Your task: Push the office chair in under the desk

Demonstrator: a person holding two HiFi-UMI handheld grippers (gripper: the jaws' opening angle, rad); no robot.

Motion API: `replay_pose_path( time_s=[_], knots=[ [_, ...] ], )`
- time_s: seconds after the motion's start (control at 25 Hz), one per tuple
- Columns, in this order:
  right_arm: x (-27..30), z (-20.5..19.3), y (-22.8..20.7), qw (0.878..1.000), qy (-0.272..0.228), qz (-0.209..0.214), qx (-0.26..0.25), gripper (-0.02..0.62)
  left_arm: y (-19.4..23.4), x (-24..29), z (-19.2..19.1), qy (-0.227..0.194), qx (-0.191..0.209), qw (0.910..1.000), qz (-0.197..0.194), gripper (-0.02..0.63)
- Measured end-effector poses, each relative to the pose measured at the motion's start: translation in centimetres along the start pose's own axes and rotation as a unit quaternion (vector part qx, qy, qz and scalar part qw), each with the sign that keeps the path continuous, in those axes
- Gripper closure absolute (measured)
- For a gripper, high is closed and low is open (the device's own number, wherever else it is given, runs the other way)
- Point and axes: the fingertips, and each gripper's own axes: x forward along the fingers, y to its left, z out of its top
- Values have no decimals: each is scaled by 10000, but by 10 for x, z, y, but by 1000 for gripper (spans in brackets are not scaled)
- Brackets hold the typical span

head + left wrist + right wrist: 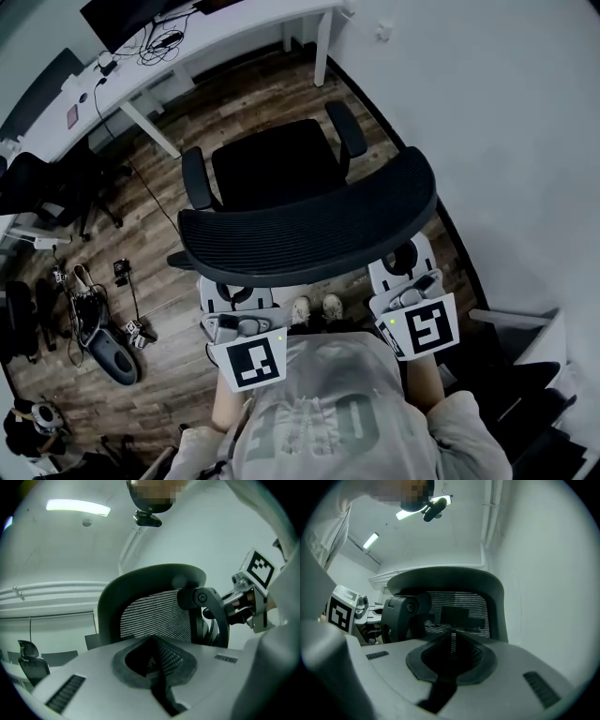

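One office chair (309, 225) at centre, and we count two armrests (194, 178) on it. One white desk (225, 37) at twelve o'clock, one monitor (122, 19) up at eleven. Two grippers for us: left gripper (234, 295) at seven, right gripper (405, 267) at four. Two marker cubes (251, 363), two shoes (300, 309) at six. One more dark chair (37, 183) at nine.
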Motion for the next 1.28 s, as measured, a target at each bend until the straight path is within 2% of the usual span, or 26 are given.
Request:
replay_pose_path(
  time_s=[0.2,0.28,0.32,0.36,0.44,0.48,0.68,0.8,1.0,1.12,1.28],
  knots=[
    [-5,6,15,9993,142,132,333,562,14,-10,-6,135,-175,9996,163,588],
    [-10,10,18,9980,152,145,591,465,21,-16,-7,166,-322,9991,231,588],
    [-13,14,18,9973,142,123,708,448,24,-20,-8,167,-416,9987,248,586],
    [-16,17,18,9965,125,98,818,436,27,-23,-8,166,-489,9984,231,572],
    [-23,24,20,9949,71,44,1008,423,34,-28,-11,198,-565,9981,141,440],
    [-27,26,23,9943,42,17,1066,423,38,-30,-14,228,-623,9977,142,430],
    [-38,21,36,9924,-61,-71,1224,408,56,-40,-29,300,-814,9960,231,384],
    [-40,16,57,9916,19,86,1293,336,66,-42,-32,242,-883,9956,176,341],
    [-29,14,91,9927,88,253,1172,318,72,-32,-27,149,-671,9976,-120,310],
    [-17,15,99,9922,11,91,1246,307,78,-20,-28,100,-602,9978,-258,293],
    [-2,11,102,9936,80,-317,1082,302,86,-9,-38,154,-749,9960,-466,292]
  ],
)
